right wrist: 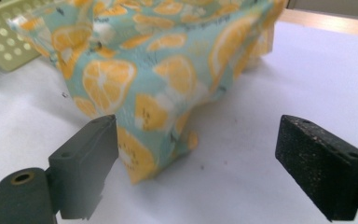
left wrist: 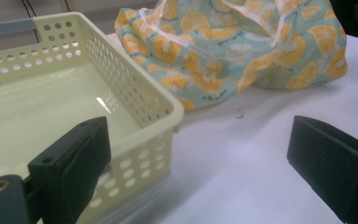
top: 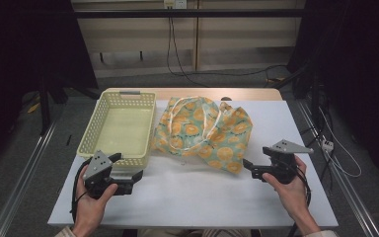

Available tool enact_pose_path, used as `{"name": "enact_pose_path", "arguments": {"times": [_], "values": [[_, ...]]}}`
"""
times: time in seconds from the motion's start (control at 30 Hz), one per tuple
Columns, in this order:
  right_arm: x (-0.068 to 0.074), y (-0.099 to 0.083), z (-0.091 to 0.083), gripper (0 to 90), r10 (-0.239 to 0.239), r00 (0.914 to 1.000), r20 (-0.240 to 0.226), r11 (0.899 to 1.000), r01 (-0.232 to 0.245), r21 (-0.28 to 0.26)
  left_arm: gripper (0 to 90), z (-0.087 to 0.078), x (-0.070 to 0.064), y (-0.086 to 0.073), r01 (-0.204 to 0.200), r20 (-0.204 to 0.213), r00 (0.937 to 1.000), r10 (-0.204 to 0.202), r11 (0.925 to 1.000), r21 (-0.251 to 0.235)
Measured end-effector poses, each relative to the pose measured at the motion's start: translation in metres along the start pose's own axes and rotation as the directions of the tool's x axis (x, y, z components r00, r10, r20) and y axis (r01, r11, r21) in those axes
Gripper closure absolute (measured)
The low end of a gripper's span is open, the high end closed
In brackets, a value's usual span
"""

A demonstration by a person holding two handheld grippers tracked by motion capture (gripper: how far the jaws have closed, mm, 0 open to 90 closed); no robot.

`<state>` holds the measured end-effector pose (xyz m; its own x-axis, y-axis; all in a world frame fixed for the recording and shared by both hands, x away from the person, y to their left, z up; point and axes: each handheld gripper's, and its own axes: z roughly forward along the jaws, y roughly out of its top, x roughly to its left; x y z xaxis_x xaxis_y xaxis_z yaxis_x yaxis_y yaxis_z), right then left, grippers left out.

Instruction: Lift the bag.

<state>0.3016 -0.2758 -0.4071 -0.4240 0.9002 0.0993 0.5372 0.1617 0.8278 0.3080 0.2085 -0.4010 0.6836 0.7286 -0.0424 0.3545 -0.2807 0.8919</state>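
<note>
High view shows a white table [top: 197, 192] with a pale yellow perforated basket [top: 93, 129] at centre left of the frame and a crumpled fabric bag [top: 205, 133], teal with orange-slice print and pale handles, just beside it at the centre. The bag's left edge lies close against the basket's right wall. The left hand-held gripper [top: 137, 176] sits at lower left, held by the person's left hand [top: 93, 197], its tips just in front of the basket's near right corner. The right hand-held gripper [top: 246, 164] sits at lower right, held by the right hand [top: 288, 185], with its tips pointing left at the bag's lower right corner, very near the cloth.

Left gripper view has the two black jaws spread wide at the bottom of the frame, nothing between them; the basket [left wrist: 135, 102] fills the left half, the bag [left wrist: 242, 46] lies across the top, and bare table lies between the jaws.

Right gripper view also has its jaws spread wide apart. The bag's [right wrist: 168, 70] near corner hangs down just beside the left jaw, resting on the table, and the basket's [right wrist: 4, 37] corner shows at upper left.
</note>
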Motion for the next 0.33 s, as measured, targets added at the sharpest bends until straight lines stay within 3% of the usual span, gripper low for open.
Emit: {"name": "enact_pose_path", "arguments": {"times": [0.2,0.33], "values": [[0.001,-0.022,0.001,13.8,0.027,0.9996,0.000,1.000,-0.027,0.009,6.0,-0.006,0.002,-0.014,0.058,0.000,0.9983,-0.058,0.9975,-0.039],[-0.001,-0.020,-0.002,12.6,0.033,0.9994,0.009,0.999,-0.033,-0.023,5.9,-0.008,0.005,-0.016,0.056,-0.020,0.9982,-0.057,0.9969,-0.054]]}}
